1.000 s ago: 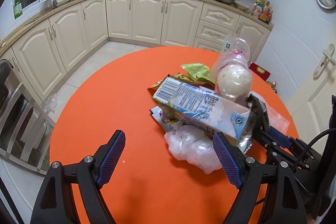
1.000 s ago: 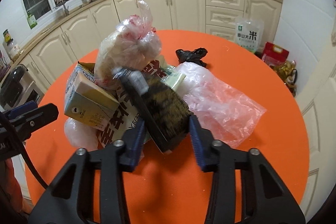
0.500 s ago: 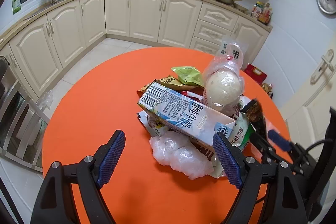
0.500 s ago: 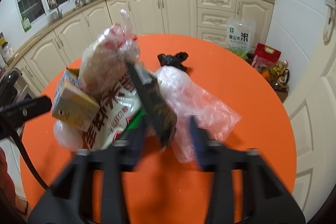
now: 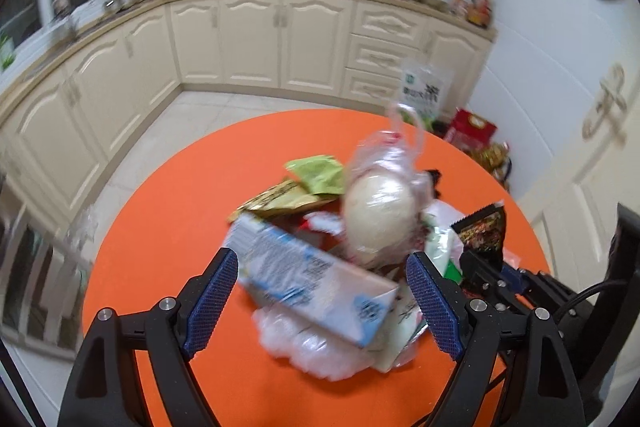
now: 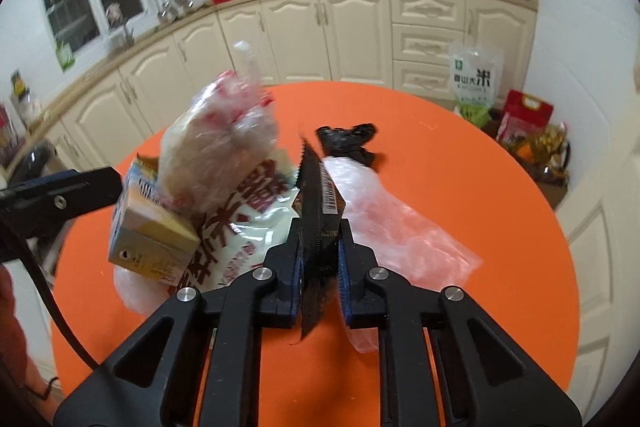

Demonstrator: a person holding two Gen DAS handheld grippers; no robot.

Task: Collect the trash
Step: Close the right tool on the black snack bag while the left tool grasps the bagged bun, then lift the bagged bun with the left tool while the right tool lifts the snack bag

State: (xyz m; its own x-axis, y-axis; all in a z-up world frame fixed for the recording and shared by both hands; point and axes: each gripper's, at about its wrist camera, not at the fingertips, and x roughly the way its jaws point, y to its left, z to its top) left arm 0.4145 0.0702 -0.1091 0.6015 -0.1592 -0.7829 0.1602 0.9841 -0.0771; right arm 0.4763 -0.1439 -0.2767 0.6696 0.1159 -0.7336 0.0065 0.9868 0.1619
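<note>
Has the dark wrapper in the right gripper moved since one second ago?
Yes. The dark wrapper now stands upright, edge-on between the shut right gripper, its tip nearer the black bag; before it lay tilted left.

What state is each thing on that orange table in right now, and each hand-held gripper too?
Right hand-held gripper: shut on the dark wrapper.
Dark wrapper: pinched, standing on edge.
Left hand-held gripper: open, straddling the carton.
Milk carton: lying tilted on the pile.
Bagged bun: atop the pile.
Black bag: crumpled, apart.
</note>
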